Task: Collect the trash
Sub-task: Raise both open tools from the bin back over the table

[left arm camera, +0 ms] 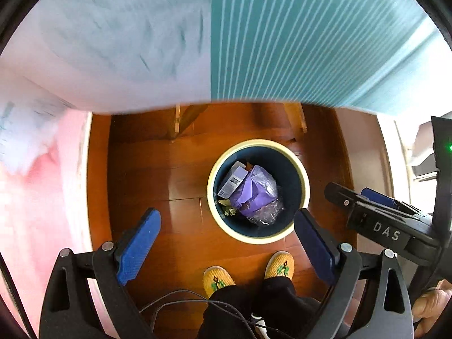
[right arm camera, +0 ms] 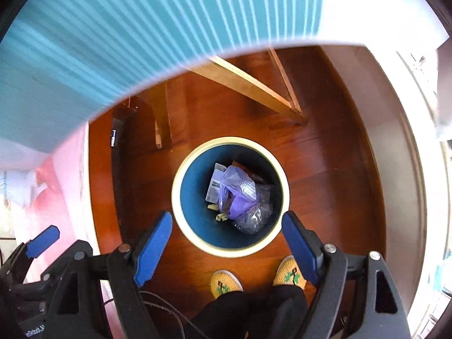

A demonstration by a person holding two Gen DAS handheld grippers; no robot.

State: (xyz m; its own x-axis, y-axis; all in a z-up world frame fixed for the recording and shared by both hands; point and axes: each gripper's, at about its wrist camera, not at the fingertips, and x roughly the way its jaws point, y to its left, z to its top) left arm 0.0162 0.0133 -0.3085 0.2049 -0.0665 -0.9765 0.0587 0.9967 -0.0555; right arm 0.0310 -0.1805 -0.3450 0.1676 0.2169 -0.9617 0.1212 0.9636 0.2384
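Both pairs of blue fingers stand spread wide with nothing between them — the left gripper [left arm camera: 227,244] and the right gripper [right arm camera: 227,244] each point steeply down at the wooden floor [left arm camera: 180,175]. Below them stands a round bin [left arm camera: 303,182], dark blue inside with a cream rim, upright with its mouth facing straight up. The trash lies inside it: a crumpled purple plastic bag [left arm camera: 258,189] in the middle, a small white-and-lilac box [left arm camera: 233,182] against the bag's left side with its long axis slanting from lower left to upper right, clear bubble wrap [left arm camera: 267,213] under the bag's near edge, and some yellowish scraps [left arm camera: 227,207]. Nearer than the bin are two yellow knitted slippers [left arm camera: 217,279] — toes pointing toward it — with dark trouser legs [left arm camera: 254,308] above them. Wooden furniture legs [right arm camera: 254,84] rise beyond the bin, under a teal striped cloth [right arm camera: 141,28].
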